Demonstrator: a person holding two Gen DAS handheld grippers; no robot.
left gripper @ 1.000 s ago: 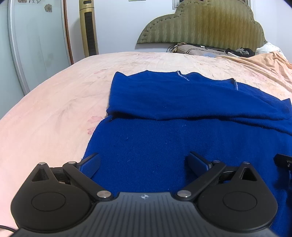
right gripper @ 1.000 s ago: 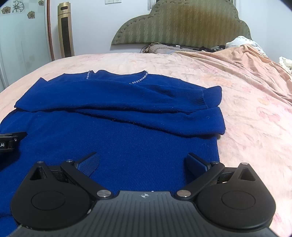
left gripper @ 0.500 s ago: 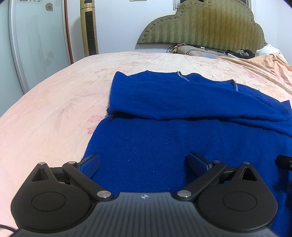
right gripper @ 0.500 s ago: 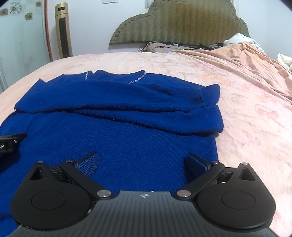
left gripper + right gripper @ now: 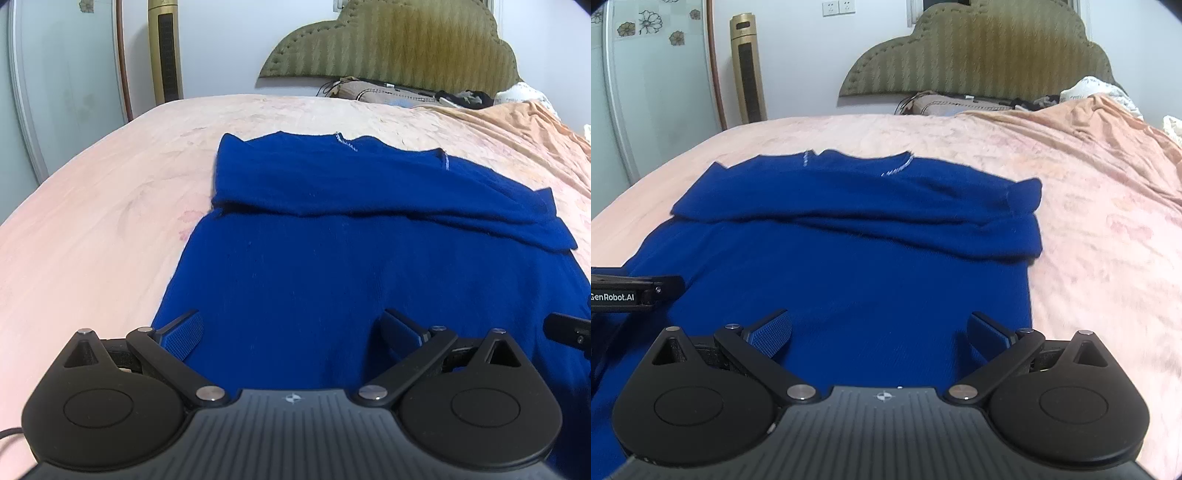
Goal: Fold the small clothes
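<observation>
A blue knit sweater (image 5: 351, 258) lies flat on the bed, both sleeves folded across its chest, neckline at the far end. It also shows in the right wrist view (image 5: 849, 266). My left gripper (image 5: 291, 332) is open and empty over the sweater's near left hem. My right gripper (image 5: 879, 332) is open and empty over the near right hem. The right gripper's tip (image 5: 569, 328) shows at the left view's right edge; the left gripper's tip (image 5: 635, 291) shows at the right view's left edge.
The sweater lies on a pink floral bedspread (image 5: 92, 221). An orange blanket (image 5: 1108, 140) is bunched at the far right. A padded headboard (image 5: 979, 55) with pillows stands at the back. A tower fan (image 5: 748, 70) and a glass door stand at the left.
Both grippers have risen and tilted slightly, so the sweater sits lower and farther in view. Both stay open; the sweater has not moved.
</observation>
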